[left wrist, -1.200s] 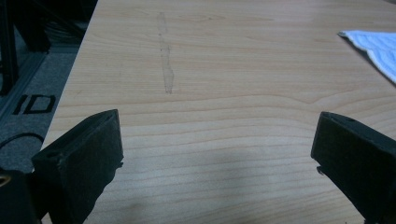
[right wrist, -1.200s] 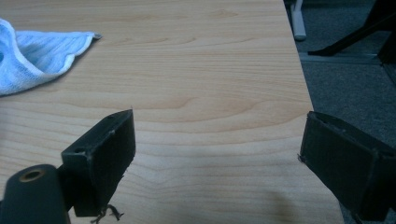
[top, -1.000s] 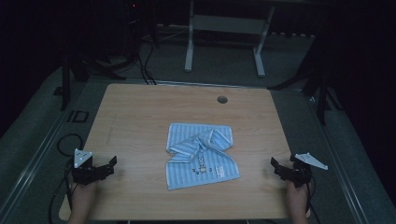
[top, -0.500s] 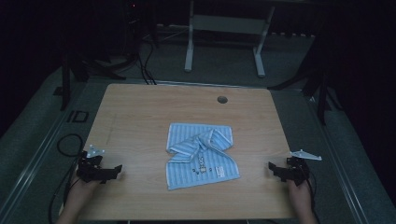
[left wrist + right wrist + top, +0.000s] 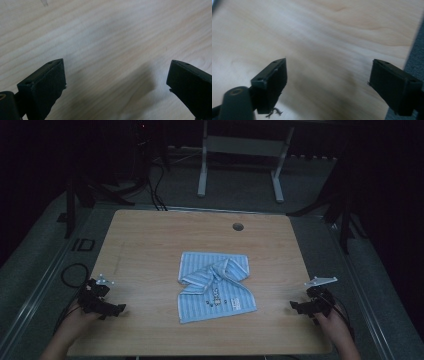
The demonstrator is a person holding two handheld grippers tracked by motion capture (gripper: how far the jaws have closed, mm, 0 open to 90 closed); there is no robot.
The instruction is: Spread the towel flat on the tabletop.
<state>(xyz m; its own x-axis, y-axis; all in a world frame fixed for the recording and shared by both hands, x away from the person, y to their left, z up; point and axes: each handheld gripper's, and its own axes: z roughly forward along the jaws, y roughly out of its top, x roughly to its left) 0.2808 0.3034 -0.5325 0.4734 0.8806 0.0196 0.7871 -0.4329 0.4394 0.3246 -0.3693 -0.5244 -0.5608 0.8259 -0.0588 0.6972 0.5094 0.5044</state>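
Observation:
A light blue striped cloth (image 5: 215, 285) lies crumpled and partly folded in the middle of the wooden table (image 5: 150, 245). My left gripper (image 5: 112, 310) rests low at the table's front left, well apart from the cloth. In the left gripper view its gripper (image 5: 116, 82) is open over bare wood, nothing between the jaws. My right gripper (image 5: 296, 306) sits at the front right near the table's side edge. In the right gripper view it (image 5: 328, 80) is open too, with bare wood between the jaws.
A round cable hole (image 5: 238, 226) is near the table's far edge. A white metal frame (image 5: 240, 150) stands on the floor behind the table. Dark stands and cables lie on the grey floor (image 5: 418, 45) at both sides.
Both grippers have dropped lower toward the table and shifted slightly toward the front edge. The cloth has not moved.

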